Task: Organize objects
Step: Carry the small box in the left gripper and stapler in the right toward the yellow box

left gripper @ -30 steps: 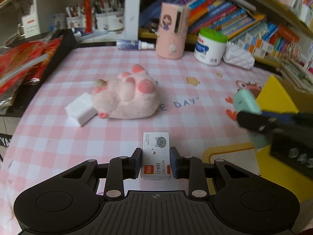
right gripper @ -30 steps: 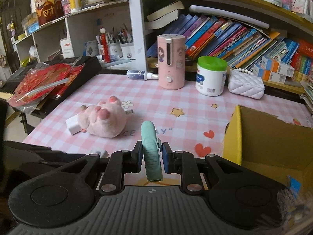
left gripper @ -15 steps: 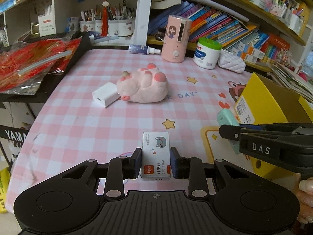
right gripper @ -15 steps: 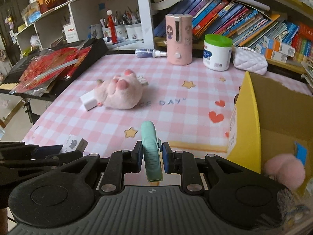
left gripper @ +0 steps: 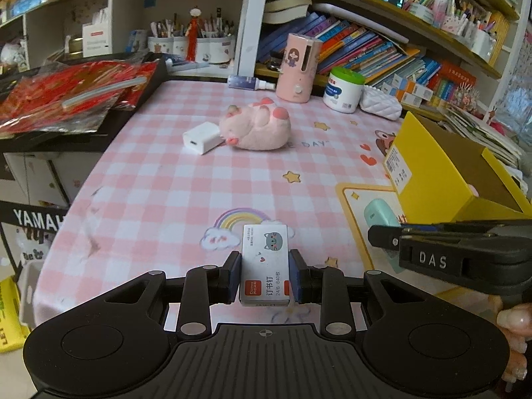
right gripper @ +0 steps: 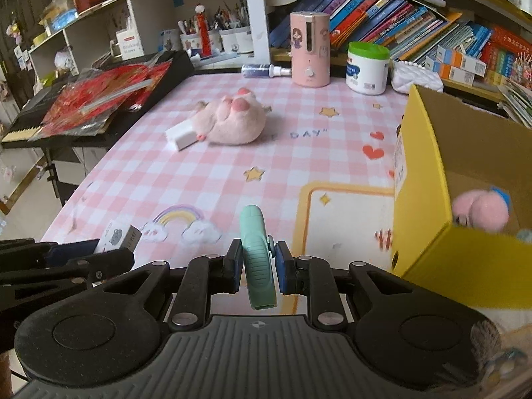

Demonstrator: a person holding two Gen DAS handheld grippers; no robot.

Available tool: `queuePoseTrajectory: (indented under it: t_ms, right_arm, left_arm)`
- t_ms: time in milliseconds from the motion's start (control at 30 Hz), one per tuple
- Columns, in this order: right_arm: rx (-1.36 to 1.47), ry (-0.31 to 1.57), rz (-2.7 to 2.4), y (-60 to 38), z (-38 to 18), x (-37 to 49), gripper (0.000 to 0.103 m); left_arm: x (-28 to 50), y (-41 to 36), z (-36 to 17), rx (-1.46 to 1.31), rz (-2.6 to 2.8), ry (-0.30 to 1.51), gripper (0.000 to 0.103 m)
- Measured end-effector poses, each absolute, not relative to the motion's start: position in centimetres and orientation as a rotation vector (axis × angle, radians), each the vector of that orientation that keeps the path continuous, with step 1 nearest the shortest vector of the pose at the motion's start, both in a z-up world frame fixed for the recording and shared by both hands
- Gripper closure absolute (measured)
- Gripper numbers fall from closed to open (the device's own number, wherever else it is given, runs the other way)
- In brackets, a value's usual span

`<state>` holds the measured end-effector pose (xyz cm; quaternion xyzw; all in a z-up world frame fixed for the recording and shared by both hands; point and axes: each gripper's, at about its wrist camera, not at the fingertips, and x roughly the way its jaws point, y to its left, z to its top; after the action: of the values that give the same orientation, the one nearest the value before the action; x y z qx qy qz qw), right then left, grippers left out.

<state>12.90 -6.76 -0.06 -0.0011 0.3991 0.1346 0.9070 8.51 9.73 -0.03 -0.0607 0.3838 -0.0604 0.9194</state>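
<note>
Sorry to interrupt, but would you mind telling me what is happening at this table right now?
A person is tidying a pink checked table with a handheld gripper in each hand. The left gripper is shut on a small white staple box, and the right gripper is shut on a mint-green gadget. Both are held above the table near an open yellow box that already holds a pink pompom. A pink plush paw and a white charger lie on the table.

Fluffy plush paw (left gripper: 256, 128), glossy tablecloth (left gripper: 159, 183), cardboard box (left gripper: 442, 179), seemingly smooth plastic charger (left gripper: 202, 138).
</note>
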Motion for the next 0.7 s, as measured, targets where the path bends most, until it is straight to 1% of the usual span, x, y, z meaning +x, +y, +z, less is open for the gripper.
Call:
queuePoseTrajectory:
  t_ms: [267,700]
  right_arm:
    - [-0.004,0.813,0.284,-5.3,0.3,8.6,0.084]
    - [0.029,0.825,0.256,-5.3,-0.4,2.8,0.084]
  left_arm:
    - [4.6,11.2,0.5,-0.128,-0.121,0.771,0.075]
    - [-0.3,11.1,0.3,-0.103,-0.165,0.78,0.075]
